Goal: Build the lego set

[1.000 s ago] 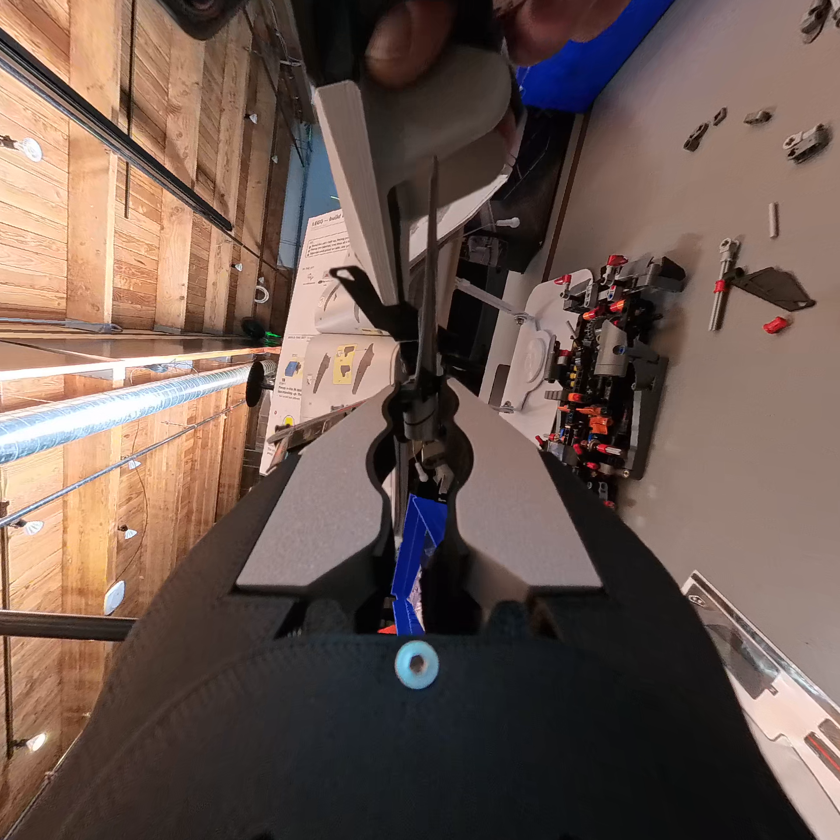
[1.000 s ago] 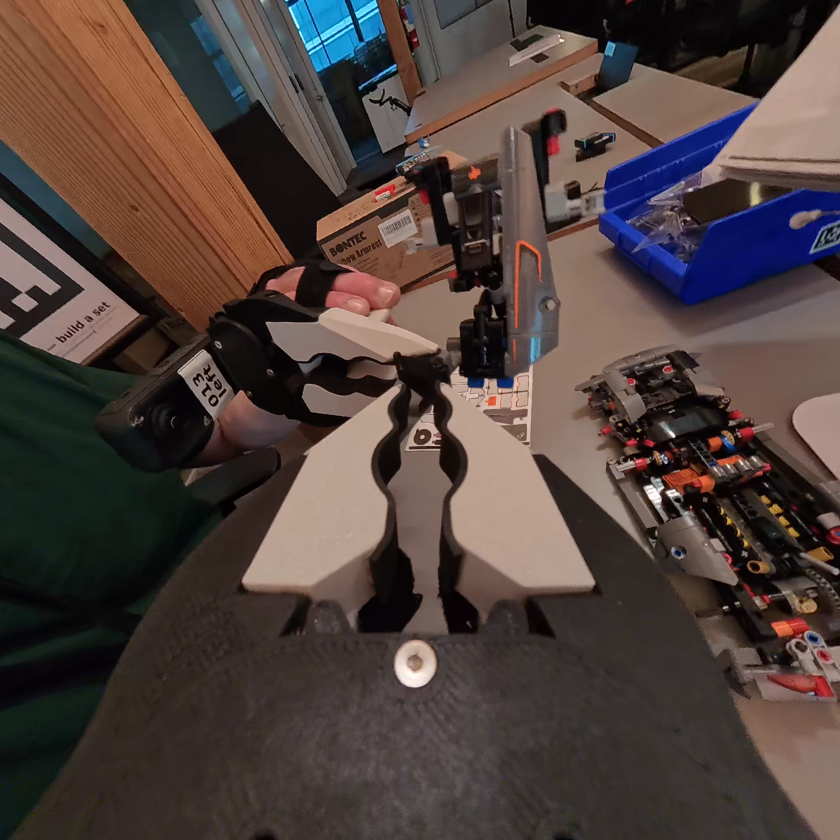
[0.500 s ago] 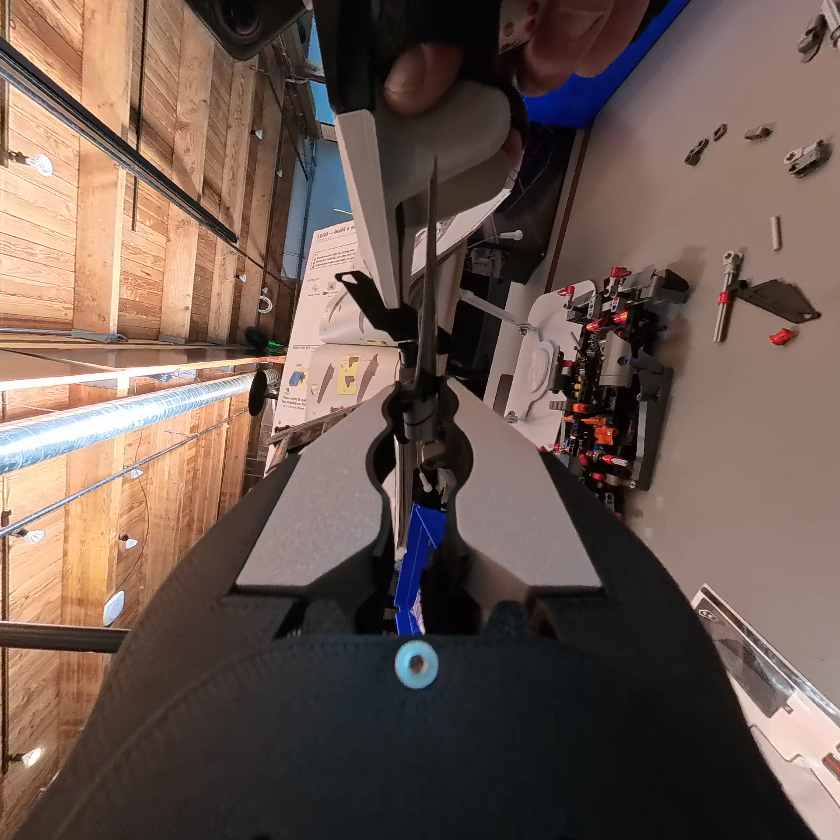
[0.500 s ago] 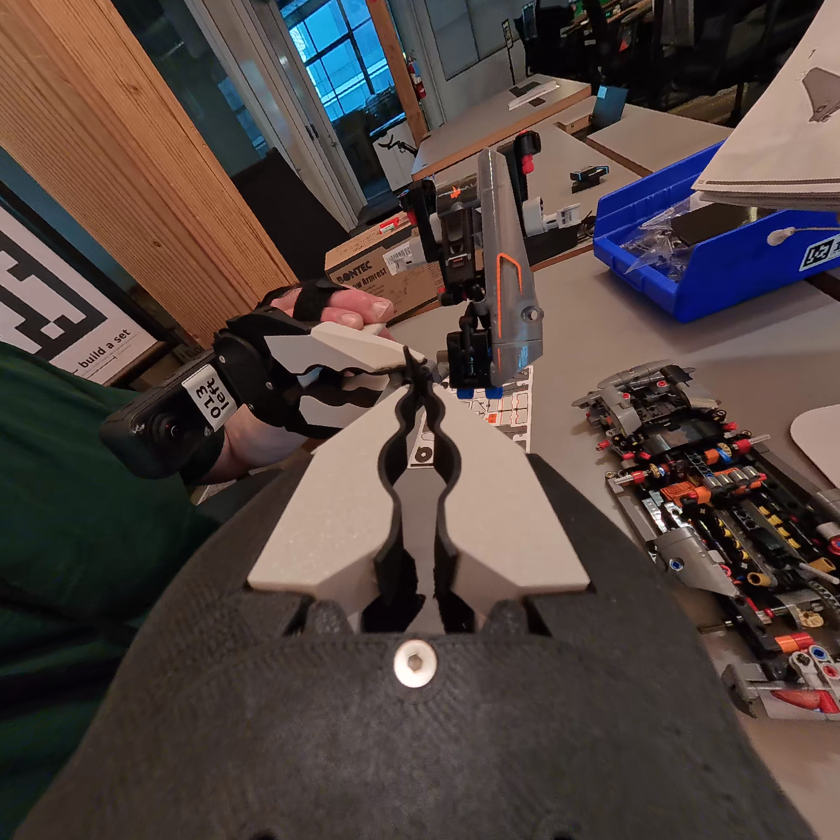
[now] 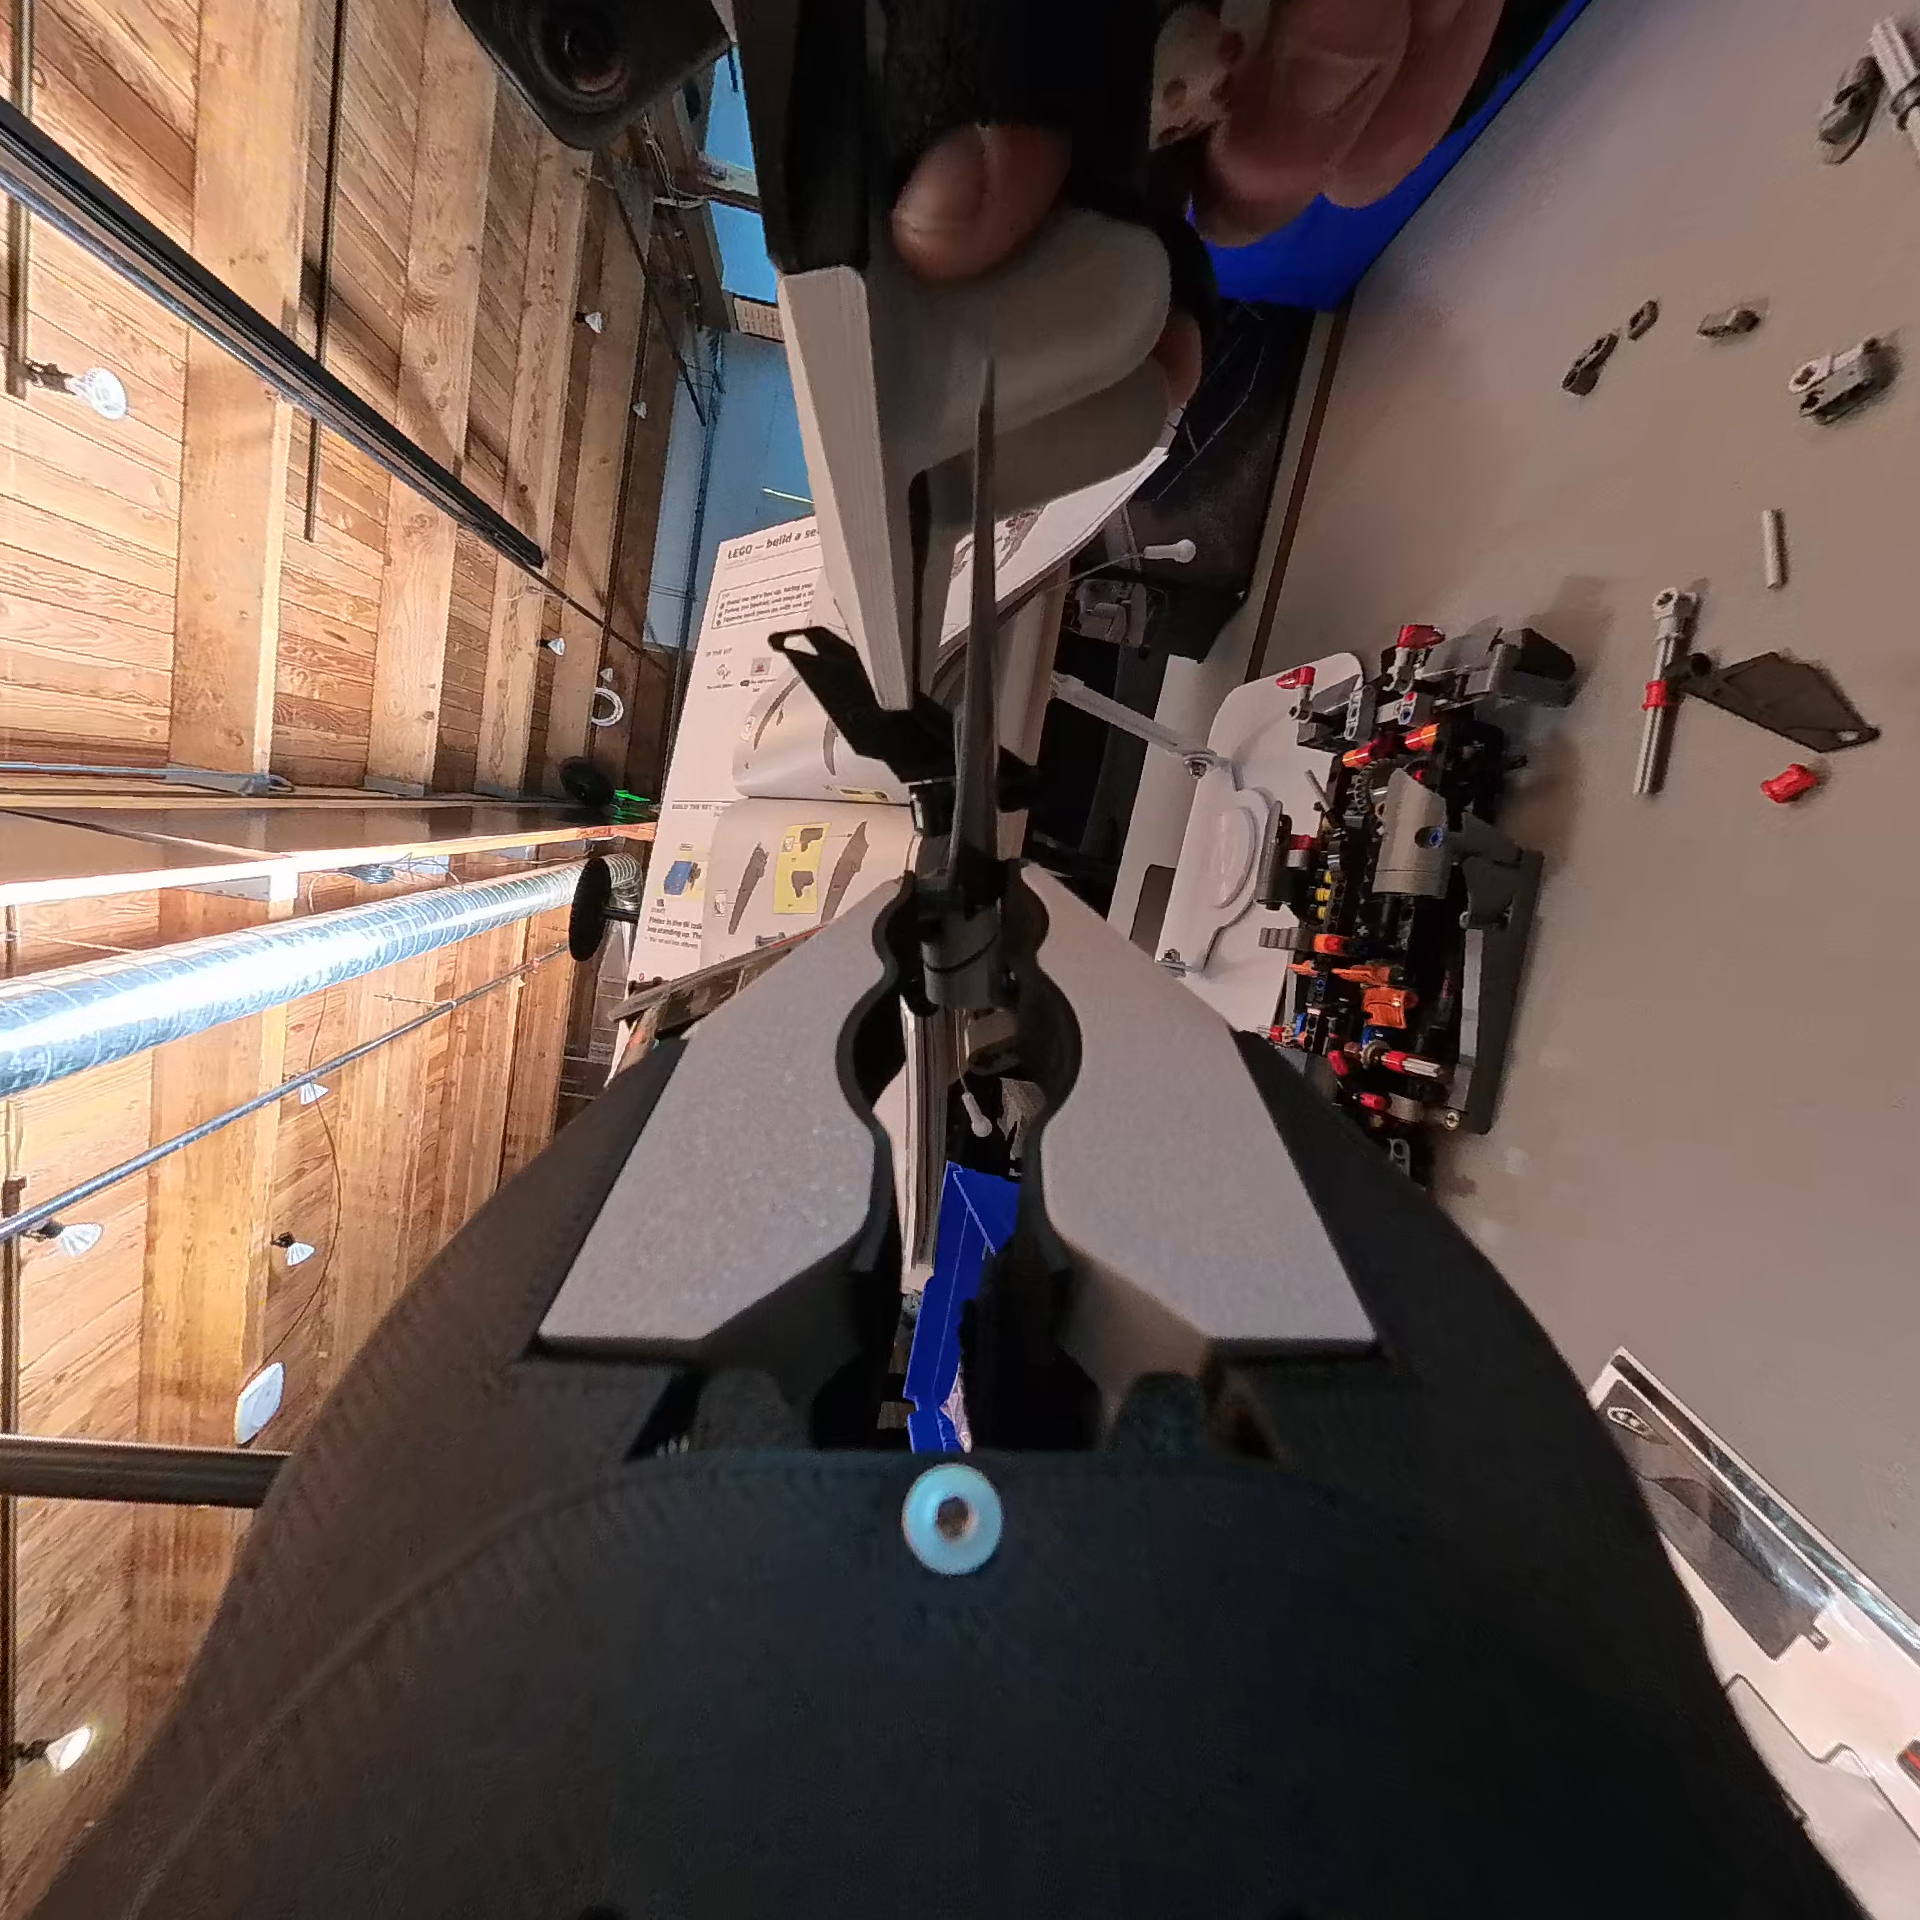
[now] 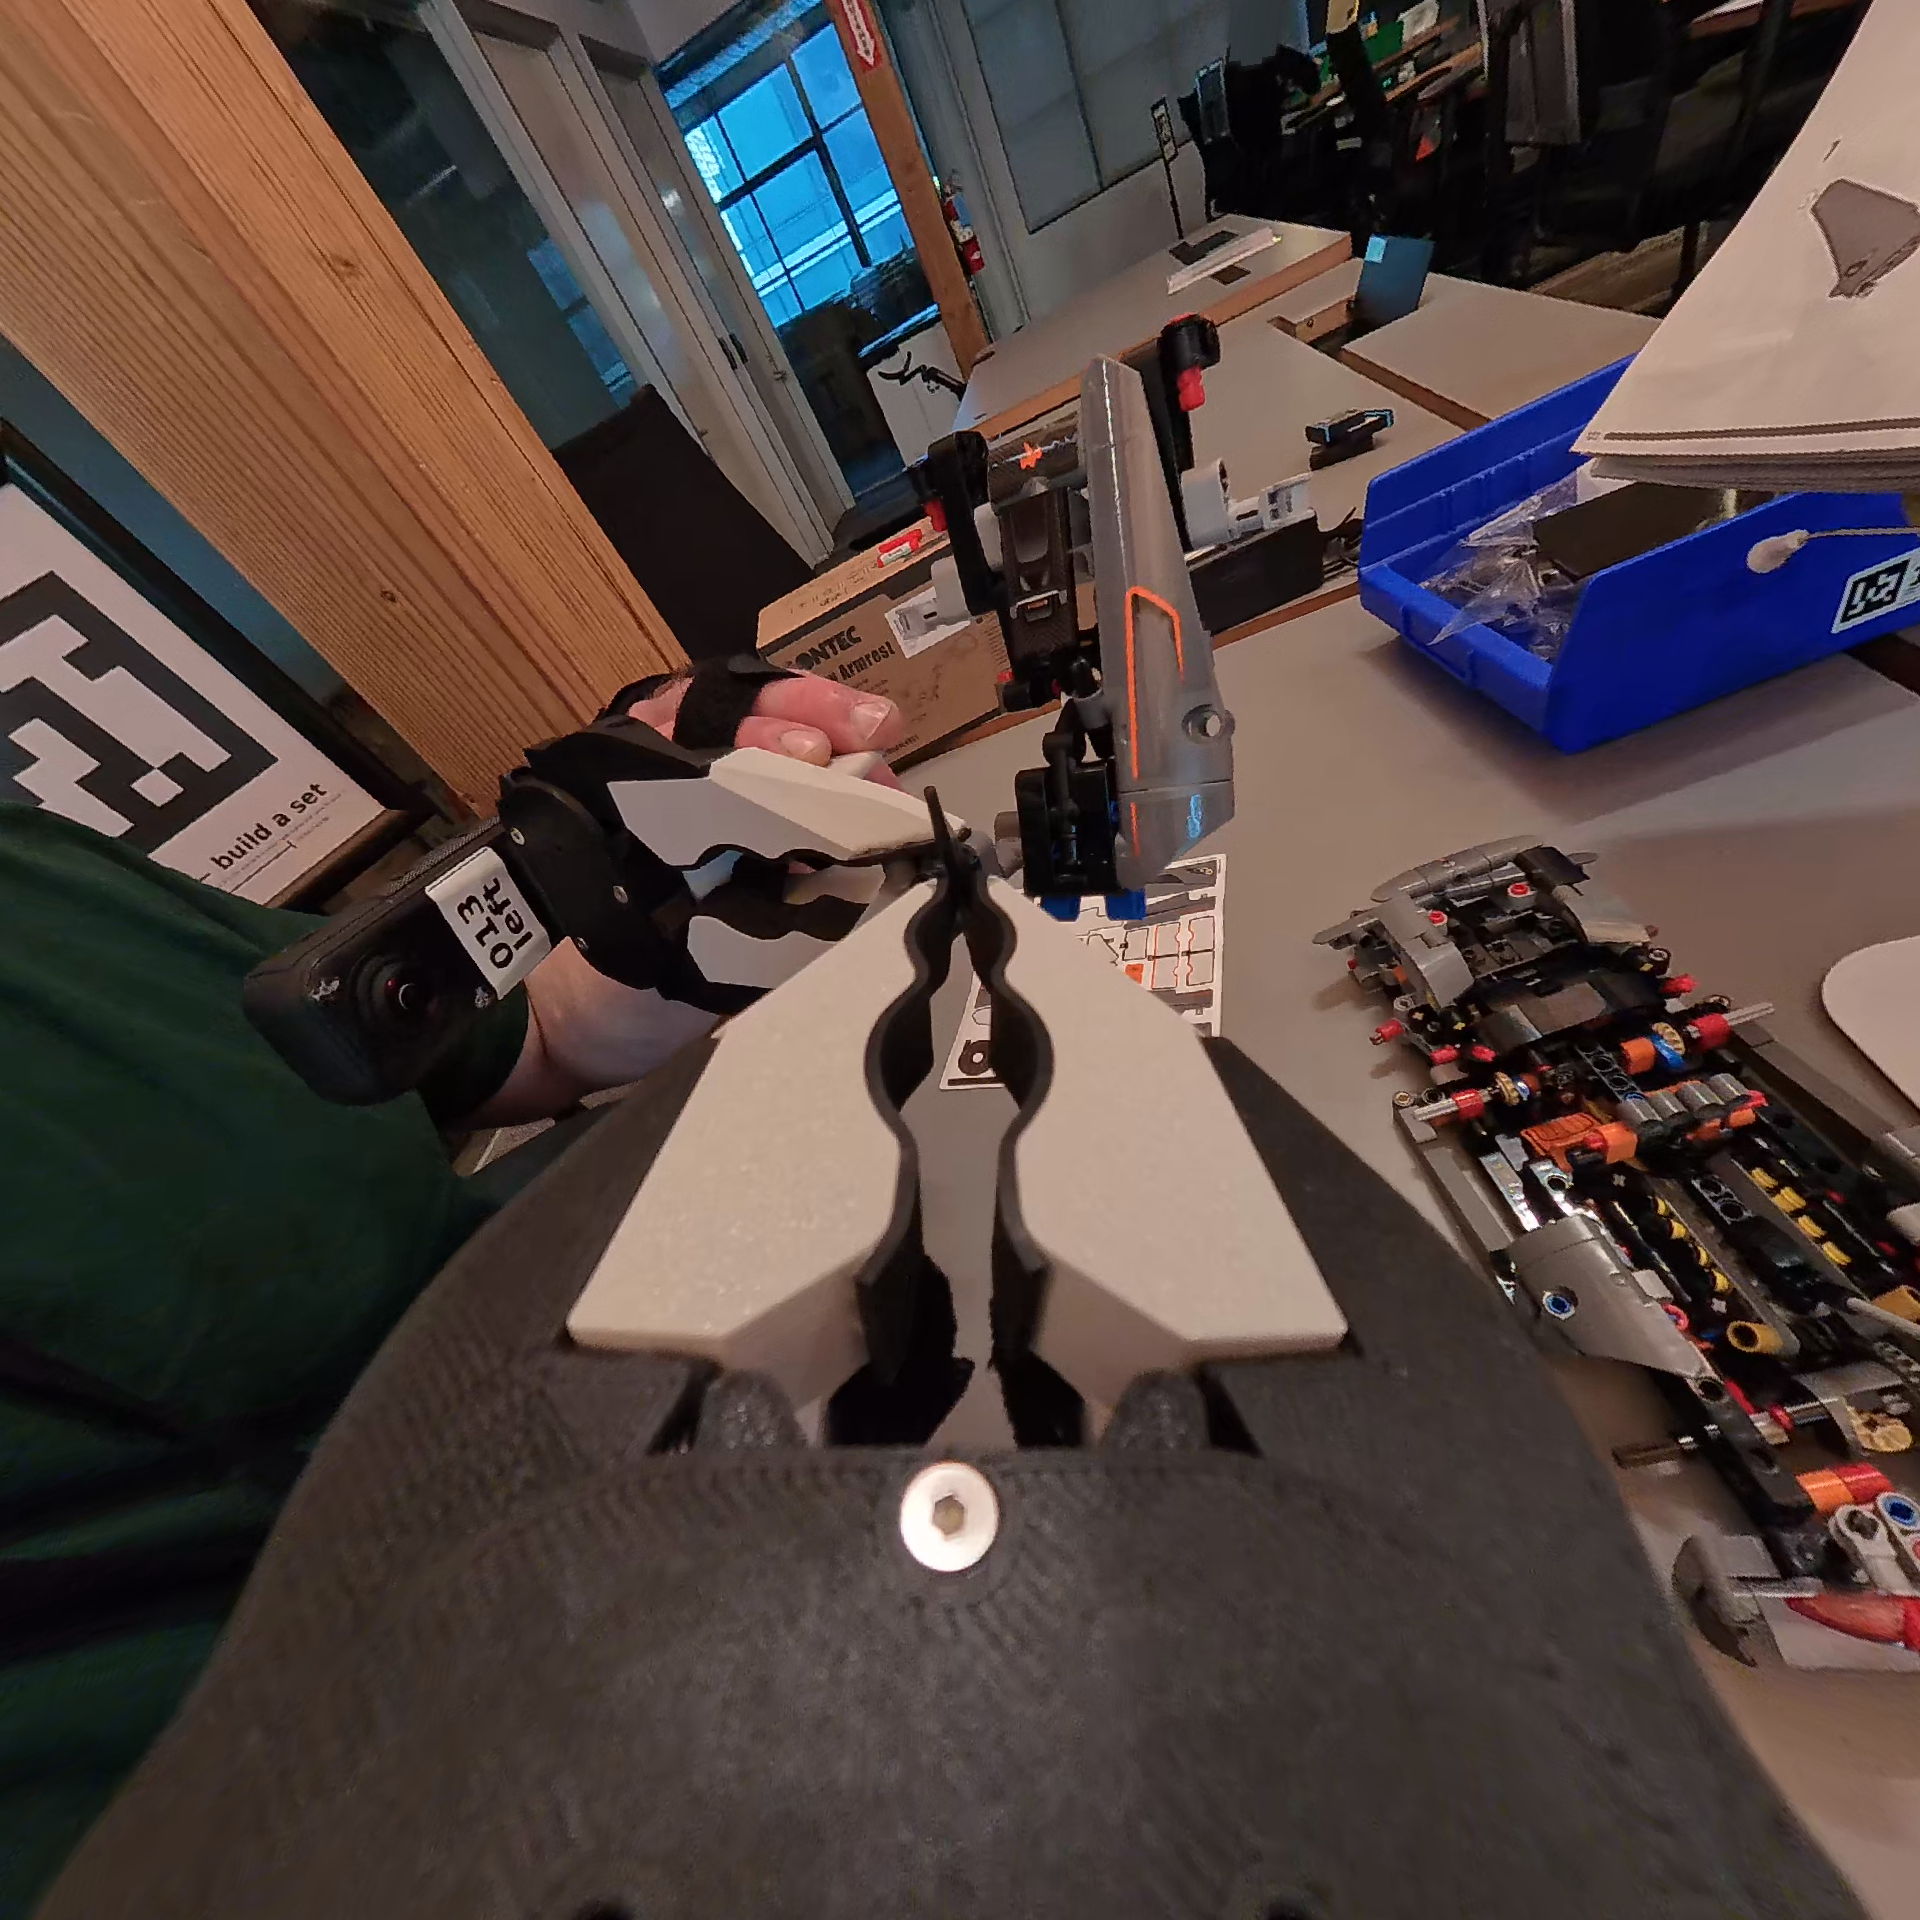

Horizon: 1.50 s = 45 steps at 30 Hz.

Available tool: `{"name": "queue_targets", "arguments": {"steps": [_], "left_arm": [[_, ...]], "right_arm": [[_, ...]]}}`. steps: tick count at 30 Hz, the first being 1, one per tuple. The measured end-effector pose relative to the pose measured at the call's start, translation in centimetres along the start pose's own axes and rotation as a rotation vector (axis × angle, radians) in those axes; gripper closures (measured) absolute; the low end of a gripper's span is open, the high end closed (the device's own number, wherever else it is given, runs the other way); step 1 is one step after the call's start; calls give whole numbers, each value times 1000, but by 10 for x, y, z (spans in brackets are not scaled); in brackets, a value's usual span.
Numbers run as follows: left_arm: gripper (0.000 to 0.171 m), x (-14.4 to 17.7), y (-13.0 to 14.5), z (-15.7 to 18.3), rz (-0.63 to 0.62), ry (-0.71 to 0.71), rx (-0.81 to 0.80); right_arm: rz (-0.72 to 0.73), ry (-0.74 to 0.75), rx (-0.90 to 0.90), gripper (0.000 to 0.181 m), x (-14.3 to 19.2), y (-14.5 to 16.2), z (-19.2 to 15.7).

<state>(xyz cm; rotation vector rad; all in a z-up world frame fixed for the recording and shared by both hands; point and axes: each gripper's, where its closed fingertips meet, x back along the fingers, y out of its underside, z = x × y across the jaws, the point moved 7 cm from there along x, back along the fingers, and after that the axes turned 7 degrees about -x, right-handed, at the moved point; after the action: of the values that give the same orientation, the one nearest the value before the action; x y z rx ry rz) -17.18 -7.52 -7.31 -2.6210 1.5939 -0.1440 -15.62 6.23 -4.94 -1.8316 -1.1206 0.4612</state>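
Right gripper (image 6: pixel 961 883) nearest in its own view, tips pinched on a thin black piece (image 6: pixel 940 831), apparently part of the sub-assembly. Left gripper (image 6: pixel 894 842) meeting it from the left, fingers clamped on the base of a grey and black Lego sub-assembly (image 6: pixel 1122 644) with an orange-lined panel, held upright above the grey table (image 6: pixel 1403 748). In the left wrist view, same clamp (image 5: pixel 961 925) on the piece's dark stem (image 5: pixel 971 727). Partly built Lego car chassis (image 6: pixel 1621 1122) flat on the table to the right. Sticker sheet (image 6: pixel 1164 935) just beyond the tips. Farther off, blue bin (image 6: pixel 1621 644) and cardboard box (image 6: pixel 883 655).
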Motion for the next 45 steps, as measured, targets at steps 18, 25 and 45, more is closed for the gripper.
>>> {"name": "queue_targets", "arguments": {"steps": [18,25,45], "left_arm": [[159,1,0,0,5,-2,-2],[159,0,-2,0,9,-1,-2],[159,-5,-8,4,23,15,-12]], "right_arm": [[15,21,19,181,0,2,-5],[34,32,27,180,2,3,-6],[46,59,30,179,8,4,-6]]}}
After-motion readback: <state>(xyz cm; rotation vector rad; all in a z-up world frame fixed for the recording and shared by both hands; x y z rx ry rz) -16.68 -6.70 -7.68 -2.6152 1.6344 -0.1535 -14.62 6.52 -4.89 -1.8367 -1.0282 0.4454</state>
